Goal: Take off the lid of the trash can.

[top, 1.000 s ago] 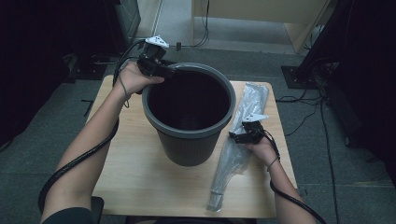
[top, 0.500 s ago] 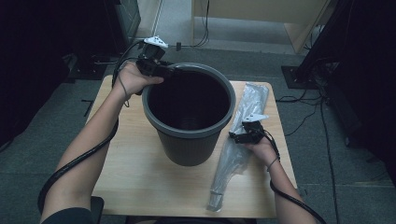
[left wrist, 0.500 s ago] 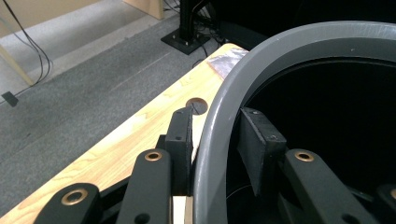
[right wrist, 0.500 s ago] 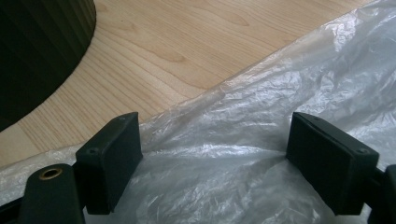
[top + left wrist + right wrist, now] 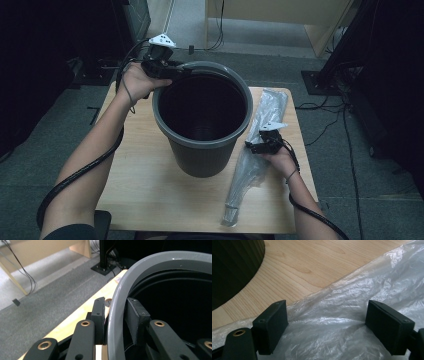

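So the person has a big grey bin (image 5: 202, 125) standing upright in the middle of the wooden table (image 5: 145, 185), and everything else is easiest to place from it. The left gripper (image 5: 176, 71) sits at the bin's far-left rim; its jaws have just been closing, and in the left gripper view they straddle the rim (image 5: 117, 305), one pad outside the wall, one inside. The outer pad looks flush against it, the inner one right at it, so this reads as a clamp on the rim, maybe not fully snug.

The clear plastic bag (image 5: 252, 160) lies flat and folded long on the table just to the right of the bin. The right gripper (image 5: 256, 145) hovers over its middle with jaws wide apart, nothing pinched yet; in its own view the crinkled film (image 5: 342, 322) spreads out between the two pads.

Looks like a bin-lining job. For doing this step well:

- Firm up the rim grip first so the bin can't skid or tip.
- Go low with the right jaws so they bunch up some film, flat plastic slips out.
- Grabbing nearer an end of the bag than its middle would probably make it easier to shake open over the bin.
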Demonstrator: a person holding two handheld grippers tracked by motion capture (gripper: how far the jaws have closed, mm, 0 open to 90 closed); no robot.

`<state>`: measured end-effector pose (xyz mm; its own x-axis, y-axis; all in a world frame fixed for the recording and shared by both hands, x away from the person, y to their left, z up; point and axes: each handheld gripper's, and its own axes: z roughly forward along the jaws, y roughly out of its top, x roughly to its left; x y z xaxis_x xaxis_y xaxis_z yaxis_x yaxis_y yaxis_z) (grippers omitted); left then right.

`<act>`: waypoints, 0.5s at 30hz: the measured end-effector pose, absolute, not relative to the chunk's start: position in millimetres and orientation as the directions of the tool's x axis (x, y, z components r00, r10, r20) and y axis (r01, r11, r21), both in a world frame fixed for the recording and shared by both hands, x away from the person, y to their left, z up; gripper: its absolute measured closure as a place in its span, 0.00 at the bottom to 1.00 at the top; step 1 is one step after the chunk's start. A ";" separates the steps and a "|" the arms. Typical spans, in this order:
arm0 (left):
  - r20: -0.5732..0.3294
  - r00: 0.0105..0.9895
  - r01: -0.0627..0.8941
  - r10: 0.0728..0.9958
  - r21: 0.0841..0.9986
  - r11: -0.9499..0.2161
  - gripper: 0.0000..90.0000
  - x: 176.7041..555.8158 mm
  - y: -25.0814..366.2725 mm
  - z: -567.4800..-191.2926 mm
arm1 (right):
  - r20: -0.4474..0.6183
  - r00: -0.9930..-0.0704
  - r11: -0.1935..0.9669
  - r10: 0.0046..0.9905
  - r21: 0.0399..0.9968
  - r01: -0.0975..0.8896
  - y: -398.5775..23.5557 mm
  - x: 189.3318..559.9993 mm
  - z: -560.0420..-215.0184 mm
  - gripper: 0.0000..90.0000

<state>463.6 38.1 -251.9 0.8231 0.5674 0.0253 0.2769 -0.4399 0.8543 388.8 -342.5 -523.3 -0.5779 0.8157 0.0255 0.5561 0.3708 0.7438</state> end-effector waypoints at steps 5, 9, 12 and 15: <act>-0.022 0.818 0.314 0.575 0.854 -0.415 0.79 463.5 42.1 -245.6 | 0.026 -0.577 0.370 0.816 0.744 0.557 -342.5 388.8 -523.3 0.20; -0.077 0.815 0.367 0.574 0.835 -0.409 0.80 467.4 43.9 -252.1 | 0.026 -0.577 0.370 0.816 0.744 0.557 -342.5 388.8 -523.3 0.20; -0.095 0.812 0.394 0.576 0.818 -0.420 0.82 469.5 43.9 -258.1 | 0.026 -0.577 0.370 0.816 0.744 0.556 -342.5 388.8 -523.3 0.20; -0.119 0.807 0.414 0.578 0.812 -0.411 0.82 470.7 45.5 -260.1 | 0.025 -0.578 0.371 0.816 0.744 0.556 -342.6 388.8 -523.3 0.20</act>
